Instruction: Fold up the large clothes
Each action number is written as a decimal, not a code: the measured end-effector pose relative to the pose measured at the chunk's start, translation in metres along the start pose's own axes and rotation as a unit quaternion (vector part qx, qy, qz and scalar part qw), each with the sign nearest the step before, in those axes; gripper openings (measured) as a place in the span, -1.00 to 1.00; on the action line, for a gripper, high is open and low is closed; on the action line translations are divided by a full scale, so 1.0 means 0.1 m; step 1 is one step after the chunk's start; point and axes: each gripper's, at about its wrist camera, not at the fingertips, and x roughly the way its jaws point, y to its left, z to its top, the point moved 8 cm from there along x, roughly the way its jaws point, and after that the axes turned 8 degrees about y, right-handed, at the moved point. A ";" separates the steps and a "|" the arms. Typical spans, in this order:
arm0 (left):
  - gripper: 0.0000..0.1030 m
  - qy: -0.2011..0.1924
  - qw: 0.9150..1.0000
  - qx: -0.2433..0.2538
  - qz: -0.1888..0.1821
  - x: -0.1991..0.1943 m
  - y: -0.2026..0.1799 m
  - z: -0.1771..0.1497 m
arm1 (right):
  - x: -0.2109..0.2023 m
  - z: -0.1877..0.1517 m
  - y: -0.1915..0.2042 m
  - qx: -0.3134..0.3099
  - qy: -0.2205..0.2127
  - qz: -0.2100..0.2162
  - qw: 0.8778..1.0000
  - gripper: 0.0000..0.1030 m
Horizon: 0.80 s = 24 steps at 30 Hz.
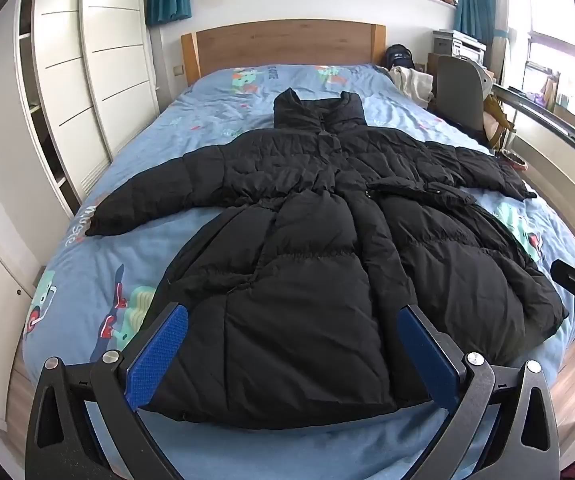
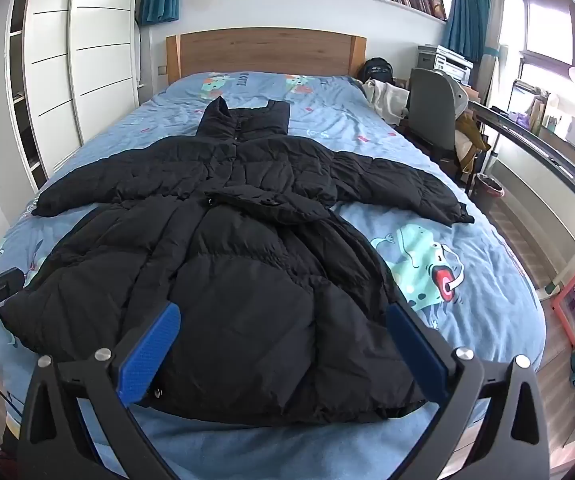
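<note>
One black padded coat [image 1: 307,248] lies spread face-up on the bed [image 1: 215,96], collar toward the wooden headboard [image 1: 283,44], hem at the foot end, both sleeves stretched out sideways across the blue cartoon-print cover. No fold has been made yet; the garment is flat and closed down the front, with a loose belt or flap lying across the waist.

Both tools are unladen. The left gripper [image 1: 291,344] hangs over the hem on the side farther from the window, jaws wide apart, nothing between the blue pads. The right gripper [image 2: 283,340] hangs over the hem on the window side, likewise fully spread and empty. Neither touches the fabric, as far as the views show.

Handling assessment — the coat looks bulky, soft and springy, with a smooth shell likely to slip; quilted panels will puff back when released. Judged light for its size, but awkward. Thin edges offer the surest purchase: the hem corners nearest the foot of the bed, or the sleeve cuffs [image 2: 461,214]. Pinching the thick filled middle would probably grip poorly — a seam or edge is advised.
</note>
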 end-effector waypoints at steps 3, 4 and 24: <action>0.99 -0.002 1.000 0.002 0.000 -0.01 0.00 0.00 | -0.01 0.00 -0.01 0.001 -0.002 0.000 1.000 1.00; 0.99 -0.003 1.000 0.002 0.000 -0.01 -0.01 0.00 | -0.01 0.00 -0.01 0.000 -0.002 -0.001 1.000 1.00; 0.99 0.007 1.000 0.001 0.017 0.03 -0.01 -0.01 | 0.00 0.01 0.01 -0.003 -0.003 -0.002 1.000 1.00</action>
